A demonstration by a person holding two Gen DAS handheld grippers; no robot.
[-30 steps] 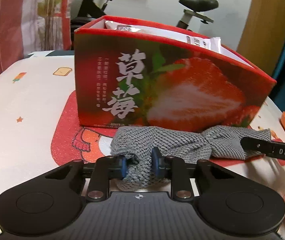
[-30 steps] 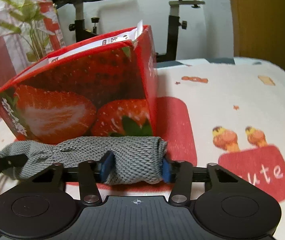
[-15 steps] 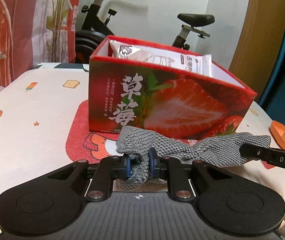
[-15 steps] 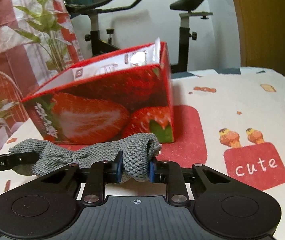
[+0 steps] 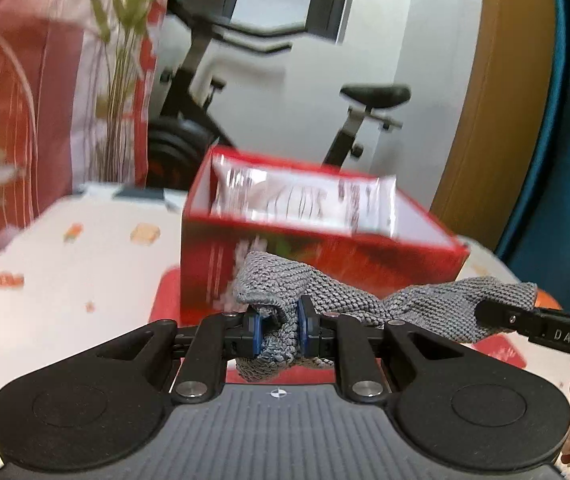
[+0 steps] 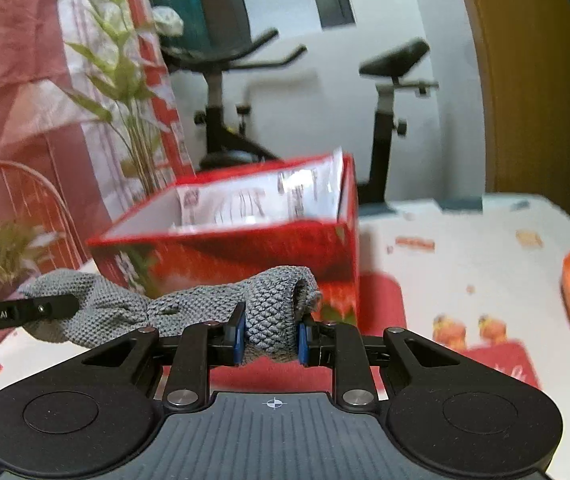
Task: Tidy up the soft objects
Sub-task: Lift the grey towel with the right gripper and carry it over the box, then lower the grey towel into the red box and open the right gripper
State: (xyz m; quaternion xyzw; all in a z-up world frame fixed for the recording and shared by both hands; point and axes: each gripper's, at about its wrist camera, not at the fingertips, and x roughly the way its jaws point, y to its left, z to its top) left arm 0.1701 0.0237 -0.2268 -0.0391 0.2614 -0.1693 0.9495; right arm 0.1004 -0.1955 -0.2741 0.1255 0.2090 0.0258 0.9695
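"DAS" on the right gripper (image 5: pixel 557 334) finger; "GenRobot.AI" on the left gripper (image 6: pixel 17 312) finger; box and packet print blurred, unreadable.

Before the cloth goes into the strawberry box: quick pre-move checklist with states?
1. Left tool clamped on grey knit cloth: ok.
2. Right tool clamped on the other end: ok.
3. Cloth lifted off the table: ok.
4. Red box open on top: ok.
5. Free space beside the white packet inside: cannot tell, the view is blurred.
6. Cloth above the box rim: not ok, it hangs in front of the wall.
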